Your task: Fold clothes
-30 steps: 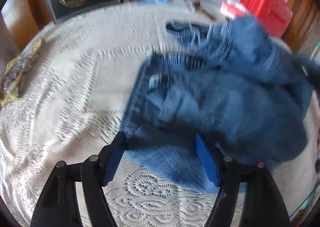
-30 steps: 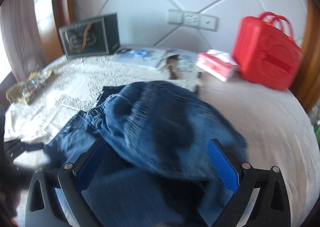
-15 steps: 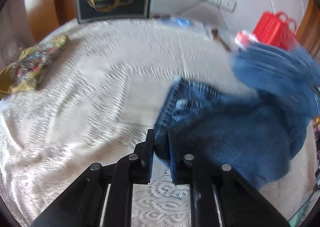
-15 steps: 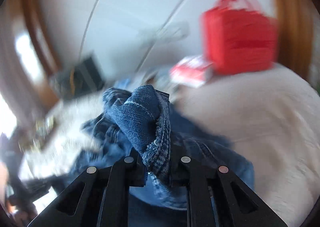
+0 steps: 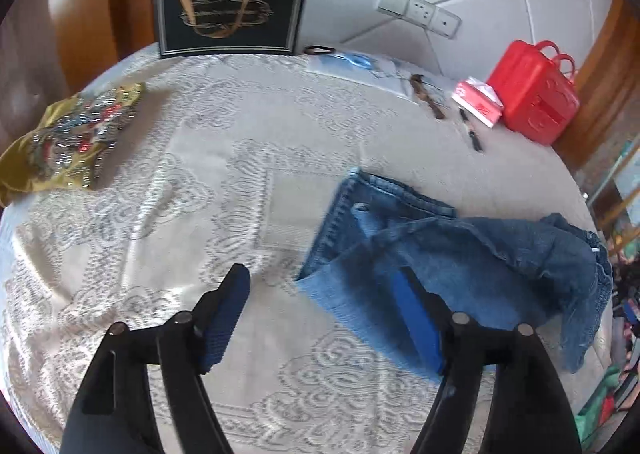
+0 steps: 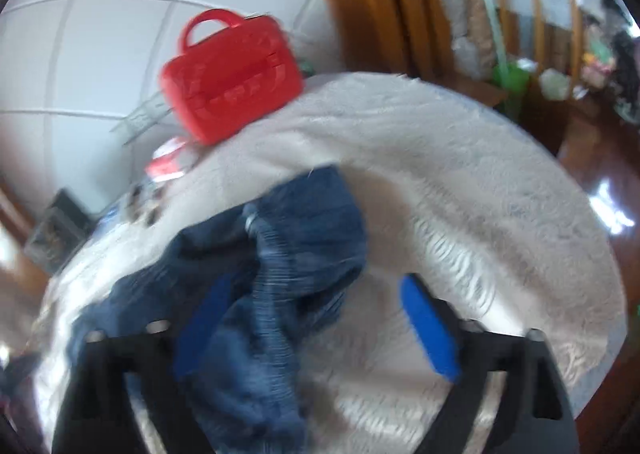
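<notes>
Here both the left gripper (image 5: 320, 318) and the right gripper (image 6: 316, 318) are opening wide above the crumpled jeans (image 5: 460, 254) near the bed's (image 5: 160, 213) right edge, gripping nothing.

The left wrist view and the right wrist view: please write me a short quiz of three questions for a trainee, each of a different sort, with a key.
1. True or false: the left gripper is clamped on the jeans.
2. Which thing stands nearest to the red case in the left wrist view? A) the dark gift bag B) the red and white box C) the gold pouch
3. Fill in: the jeans lie on a cream ____ bedspread.

Key: 1. False; its jaws are opening, with bare bedspread between them. The right gripper is opening too, denim loose between its jaws. 2. B. 3. Lace-patterned.
</notes>
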The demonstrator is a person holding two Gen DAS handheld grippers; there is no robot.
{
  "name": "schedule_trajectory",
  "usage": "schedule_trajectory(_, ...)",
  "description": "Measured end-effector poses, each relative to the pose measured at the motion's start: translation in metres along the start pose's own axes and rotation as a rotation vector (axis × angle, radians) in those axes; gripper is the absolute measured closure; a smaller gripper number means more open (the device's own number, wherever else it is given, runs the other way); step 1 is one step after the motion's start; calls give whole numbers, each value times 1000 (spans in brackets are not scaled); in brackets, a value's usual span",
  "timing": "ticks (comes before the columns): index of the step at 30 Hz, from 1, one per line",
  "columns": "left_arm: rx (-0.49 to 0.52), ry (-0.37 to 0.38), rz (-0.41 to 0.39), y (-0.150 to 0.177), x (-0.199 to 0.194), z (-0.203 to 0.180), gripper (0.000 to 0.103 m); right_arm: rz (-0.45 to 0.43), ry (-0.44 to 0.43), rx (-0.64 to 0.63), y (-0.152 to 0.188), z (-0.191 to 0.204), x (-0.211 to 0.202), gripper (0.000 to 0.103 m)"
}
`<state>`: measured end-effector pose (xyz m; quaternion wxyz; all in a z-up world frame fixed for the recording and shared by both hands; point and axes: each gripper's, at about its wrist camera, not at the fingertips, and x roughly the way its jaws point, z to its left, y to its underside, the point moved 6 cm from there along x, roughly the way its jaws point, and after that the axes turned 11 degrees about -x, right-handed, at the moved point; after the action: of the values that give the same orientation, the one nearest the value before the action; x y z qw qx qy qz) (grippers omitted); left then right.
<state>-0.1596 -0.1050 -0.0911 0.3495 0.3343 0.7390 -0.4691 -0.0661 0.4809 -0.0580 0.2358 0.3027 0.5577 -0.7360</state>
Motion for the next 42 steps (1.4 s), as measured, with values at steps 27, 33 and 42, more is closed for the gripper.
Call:
schedule_trajectory(27, 68, -128, 18, -49, 60, -50, 95, 247, 110, -444, 15, 92, 90, 77)
schedule_trajectory(33, -12, -155, -344, -130, -83, -27, 95, -188, 110, -474, -121, 137, -9, 79)
schedule_trajectory(42, -95, -83, -436, -76, -142, 52, 15, -226, -104, -349, -123, 124, -50, 77)
